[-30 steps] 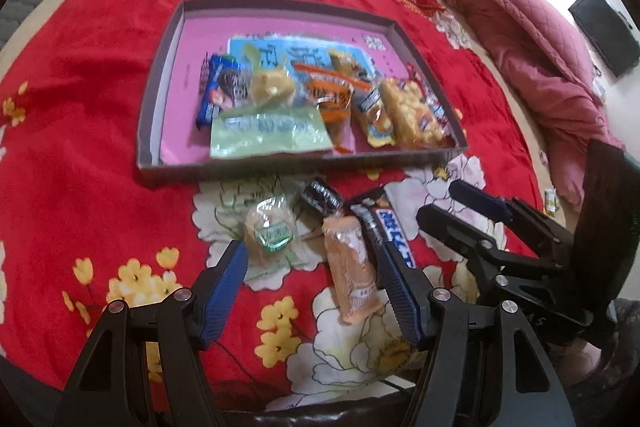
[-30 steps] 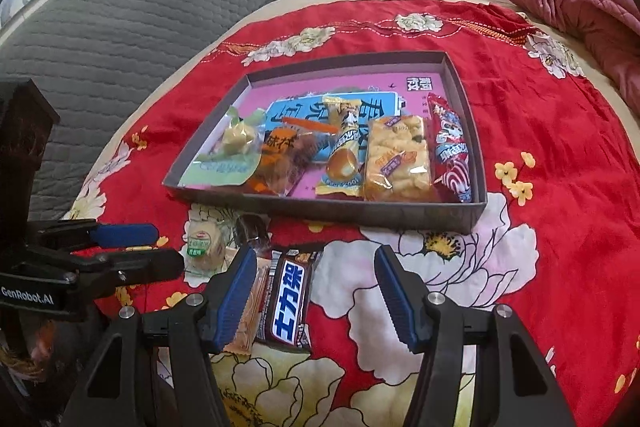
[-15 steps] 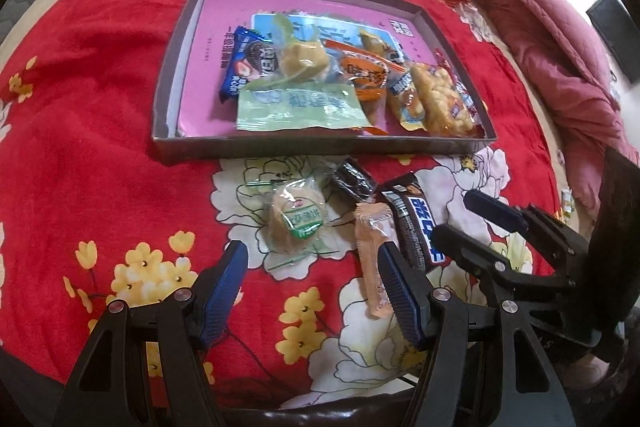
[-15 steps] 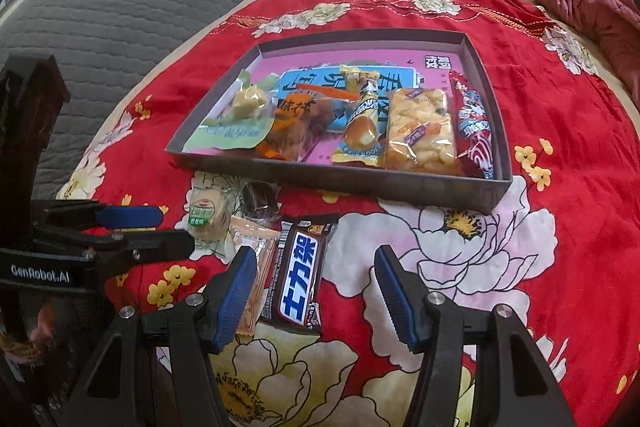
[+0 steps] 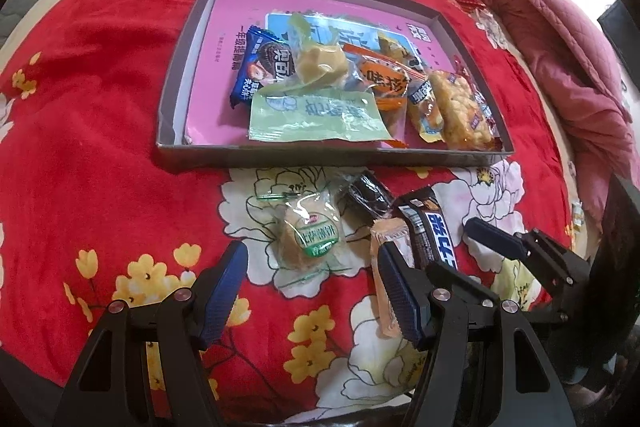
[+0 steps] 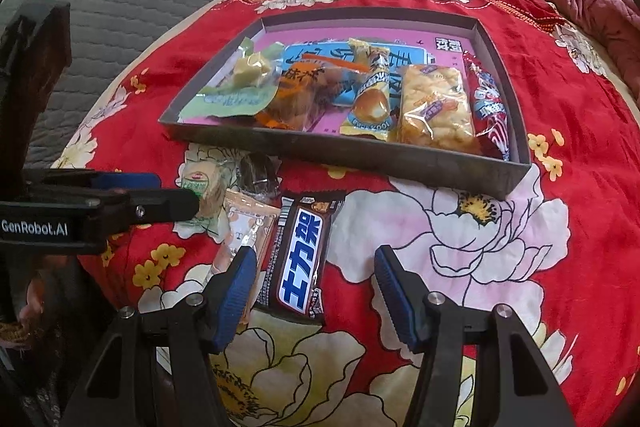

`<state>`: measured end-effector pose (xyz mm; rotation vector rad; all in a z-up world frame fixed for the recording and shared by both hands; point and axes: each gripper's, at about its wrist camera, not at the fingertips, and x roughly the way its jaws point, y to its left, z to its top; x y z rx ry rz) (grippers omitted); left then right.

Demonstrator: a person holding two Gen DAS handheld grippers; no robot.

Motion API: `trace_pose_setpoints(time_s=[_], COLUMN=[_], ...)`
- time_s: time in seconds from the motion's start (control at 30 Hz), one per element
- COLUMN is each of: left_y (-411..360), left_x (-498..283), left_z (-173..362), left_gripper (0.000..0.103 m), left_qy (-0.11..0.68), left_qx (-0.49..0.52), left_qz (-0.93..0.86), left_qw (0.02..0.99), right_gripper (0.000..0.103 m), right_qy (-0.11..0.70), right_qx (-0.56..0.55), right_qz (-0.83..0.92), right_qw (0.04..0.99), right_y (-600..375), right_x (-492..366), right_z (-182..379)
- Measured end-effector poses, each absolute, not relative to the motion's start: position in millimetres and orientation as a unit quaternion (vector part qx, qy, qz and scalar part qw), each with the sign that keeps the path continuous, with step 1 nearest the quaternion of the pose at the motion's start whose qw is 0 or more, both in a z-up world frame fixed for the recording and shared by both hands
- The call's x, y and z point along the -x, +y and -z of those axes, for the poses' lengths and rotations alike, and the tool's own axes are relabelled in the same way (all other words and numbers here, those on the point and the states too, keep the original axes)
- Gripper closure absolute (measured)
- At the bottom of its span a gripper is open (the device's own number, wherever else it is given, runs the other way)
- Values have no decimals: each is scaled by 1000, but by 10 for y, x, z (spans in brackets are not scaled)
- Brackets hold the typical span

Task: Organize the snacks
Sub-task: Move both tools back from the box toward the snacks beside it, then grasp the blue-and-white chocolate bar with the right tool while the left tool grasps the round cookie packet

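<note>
Four snacks lie loose on the red floral bedspread [image 5: 100, 155], just in front of the tray's near wall. Leftmost is the round pastry in clear wrap with a green label [image 5: 310, 235], and beside it a small dark wrapped sweet [image 5: 366, 193]. Next comes the pale orange sachet [image 5: 390, 255], lying lengthwise, and right alongside it, edges touching or overlapping, the brown chocolate bar with blue-and-white lettering [image 6: 300, 259].

And the left tongs [image 5: 312, 281] hang over that pastry, jaws apart, nothing between the blue pads, the pastry just beyond the tips. The right-hand pad sits over the orange sachet; whether it touches, I cannot tell.

Over to the right tongs [image 6: 316, 285], jaws also apart and gripping nothing, the chocolate bar lying between the fingers but nearer the left one, not pinched.

Behind all this, the shallow grey tray [image 5: 192, 39] with its pink floor is already well stocked: a blue cookie packet [image 5: 260, 67], a yellow-green pastry [image 5: 320, 63], a flat green packet [image 5: 316, 117], an orange packet [image 5: 384, 83], a yellow egg-print packet [image 6: 370, 99], a clear pack of golden puffed pieces [image 6: 436, 107], and a red packet [image 6: 490, 103] hard against the right wall.

A pink quilt [image 5: 560, 39] is bunched at the far right of the bed.
</note>
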<state>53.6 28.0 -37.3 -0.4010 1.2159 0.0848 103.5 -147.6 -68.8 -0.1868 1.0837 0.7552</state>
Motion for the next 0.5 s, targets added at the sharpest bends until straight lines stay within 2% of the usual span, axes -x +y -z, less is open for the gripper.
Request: trace_pose_setpoints(time_s=[0.5], left_y=[268], left_x=[-619], left_z=[491], left_gripper=[34], left_qy=[572], left_qx=[177], left_qz=[-51], left_qw=[799], right_gripper=[42], right_qy=[500], right_qx=[115], right_qz=[-337], right_qw=[789], right_y=[-1385], right_x=[-1011], right_z=[803])
